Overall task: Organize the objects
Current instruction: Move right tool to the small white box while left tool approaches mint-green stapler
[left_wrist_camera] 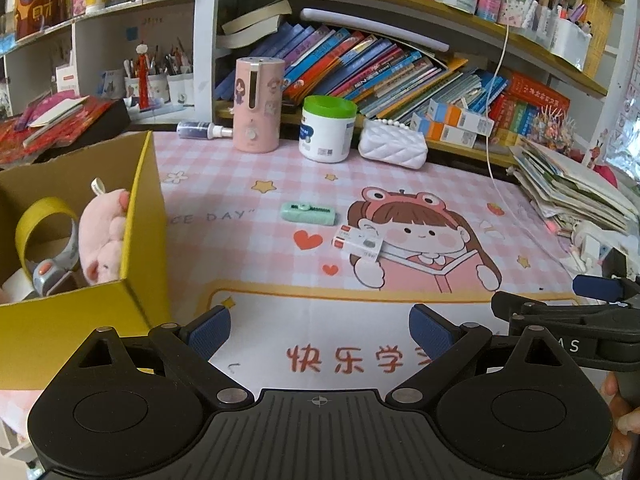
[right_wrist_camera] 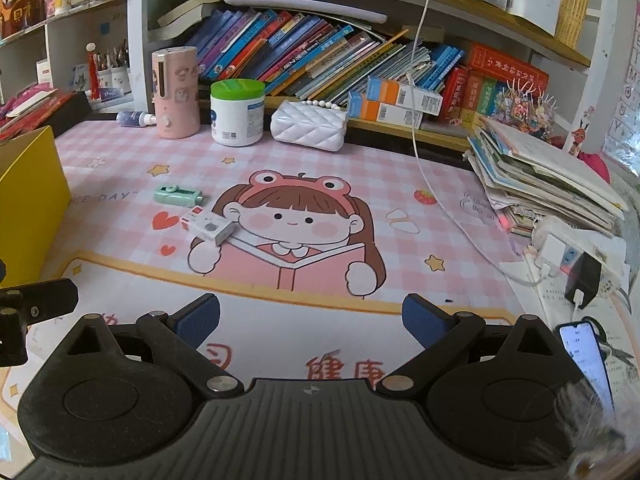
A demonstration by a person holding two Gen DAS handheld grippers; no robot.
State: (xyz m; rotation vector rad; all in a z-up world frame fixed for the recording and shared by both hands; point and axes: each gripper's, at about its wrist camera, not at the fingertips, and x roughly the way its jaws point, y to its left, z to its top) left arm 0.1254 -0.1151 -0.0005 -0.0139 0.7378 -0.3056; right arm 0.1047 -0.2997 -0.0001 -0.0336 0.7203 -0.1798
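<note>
Left claw: fingers apart, nothing held, hovering above surface. Right claw: fingers apart, nothing held. Green correction tape and small white box lying flat on surface, near each other, not touching. Yellow box at left, containing pink plush and tape roll.

The desk mat reads "CE DAY" and "快乐学"; the right view shows "健康".
</note>
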